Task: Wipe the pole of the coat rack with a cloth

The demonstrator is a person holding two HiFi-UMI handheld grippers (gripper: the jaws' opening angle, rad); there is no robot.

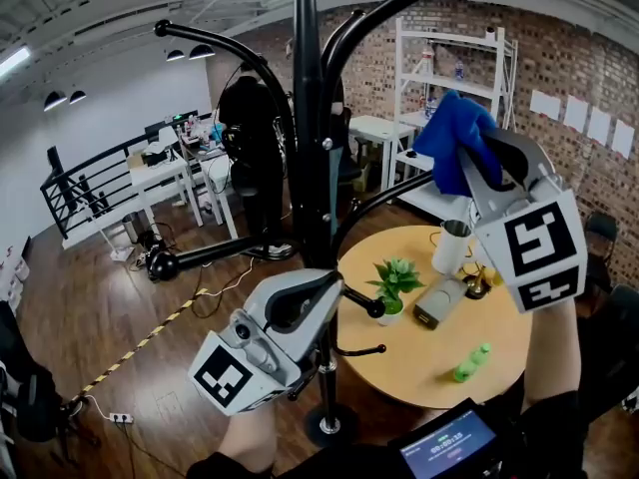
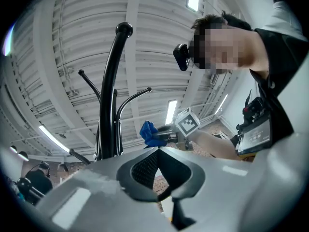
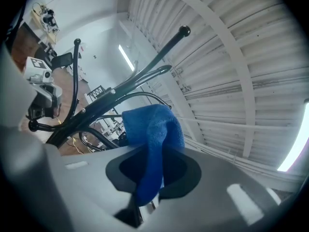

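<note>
Left gripper [image 1: 329,292] near, jaws together and empty, beside one coat rack pole [image 1: 307,118], right gripper [image 1: 479,163] clamped on one blue cloth [image 1: 451,133], raised right of pole.

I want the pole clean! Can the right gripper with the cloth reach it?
Probably yes. The right gripper holds the cloth beside the pole with open air between, though hooks stick out nearby.

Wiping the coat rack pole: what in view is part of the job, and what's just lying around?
Job:
- coat rack pole
- blue cloth, clamped in the right gripper

Lying about:
- round table
- potted plant
- white cup
- grey box
- green bottle, on its side
</note>
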